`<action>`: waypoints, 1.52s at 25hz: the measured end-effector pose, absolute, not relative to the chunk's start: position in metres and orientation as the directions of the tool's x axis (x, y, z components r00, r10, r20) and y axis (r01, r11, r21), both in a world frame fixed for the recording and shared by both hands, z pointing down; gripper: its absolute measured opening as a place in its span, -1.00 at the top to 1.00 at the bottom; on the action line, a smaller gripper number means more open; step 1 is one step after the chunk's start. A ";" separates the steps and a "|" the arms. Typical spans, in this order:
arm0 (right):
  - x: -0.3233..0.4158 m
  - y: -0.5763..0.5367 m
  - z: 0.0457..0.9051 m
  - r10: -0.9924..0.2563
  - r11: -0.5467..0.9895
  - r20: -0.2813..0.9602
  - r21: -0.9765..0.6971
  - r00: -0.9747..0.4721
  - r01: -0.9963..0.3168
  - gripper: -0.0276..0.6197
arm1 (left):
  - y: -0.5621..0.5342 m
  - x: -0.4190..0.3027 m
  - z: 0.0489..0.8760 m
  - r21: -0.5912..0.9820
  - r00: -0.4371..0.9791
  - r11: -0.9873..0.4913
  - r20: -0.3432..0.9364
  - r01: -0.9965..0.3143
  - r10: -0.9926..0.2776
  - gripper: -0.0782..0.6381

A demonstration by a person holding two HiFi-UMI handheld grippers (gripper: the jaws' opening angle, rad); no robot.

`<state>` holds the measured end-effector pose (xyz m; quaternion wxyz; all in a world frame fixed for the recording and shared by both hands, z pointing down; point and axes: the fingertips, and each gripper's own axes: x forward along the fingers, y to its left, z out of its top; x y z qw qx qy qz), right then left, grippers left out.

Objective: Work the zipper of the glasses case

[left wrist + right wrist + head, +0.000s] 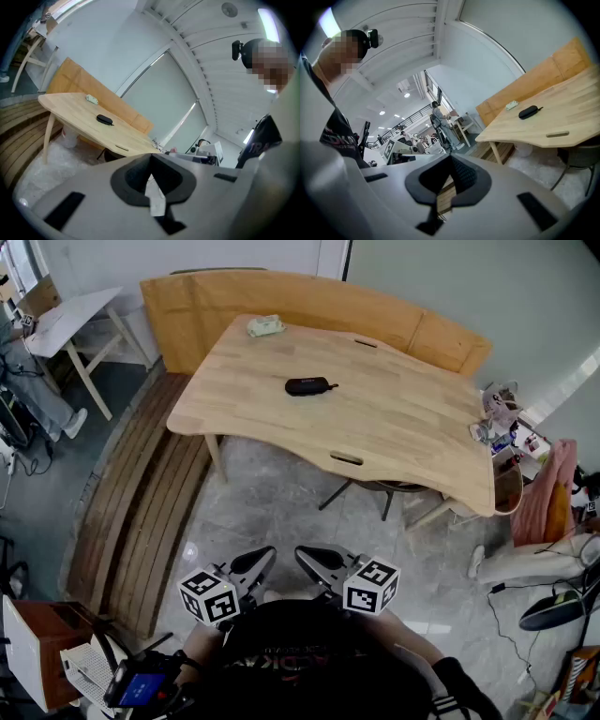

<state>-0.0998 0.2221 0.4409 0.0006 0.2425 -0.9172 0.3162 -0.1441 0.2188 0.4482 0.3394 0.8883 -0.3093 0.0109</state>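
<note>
The black glasses case [307, 385] lies zipped, as far as I can tell, near the middle of the wooden table [394, 427], with a short strap at its right end. It also shows small in the left gripper view [104, 120] and the right gripper view [528, 111]. Both grippers hang close to the person's body, well short of the table over the stone floor. My left gripper [268, 553] is shut with nothing in it, its pads meeting [150, 158]. My right gripper [302, 553] is likewise shut and empty [451, 158]. Their tips point toward each other.
A small pale green object [265, 326] lies at the table's far edge. A curved wooden bench [281, 296] runs behind the table, and a slatted bench [141, 512] along the left. A chair [380, 489] stands under the table's near edge. Clutter and cables [553, 596] fill the right side.
</note>
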 end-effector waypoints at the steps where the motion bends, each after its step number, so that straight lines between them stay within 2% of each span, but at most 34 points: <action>1: -0.100 0.222 0.441 -0.445 0.682 0.154 -0.580 -0.882 -0.445 0.87 | 0.219 -0.144 0.448 0.595 0.809 -0.579 0.230 -0.557 -0.542 0.75; 32: -0.096 0.224 0.434 -0.415 0.676 0.130 -0.618 -0.901 -0.400 0.87 | 0.220 -0.142 0.446 0.608 0.798 -0.555 0.237 -0.567 -0.555 0.75; 38: -0.077 0.215 0.420 -0.453 0.677 0.118 -0.599 -0.884 -0.427 0.87 | 0.207 -0.123 0.435 0.595 0.818 -0.591 0.221 -0.545 -0.532 0.75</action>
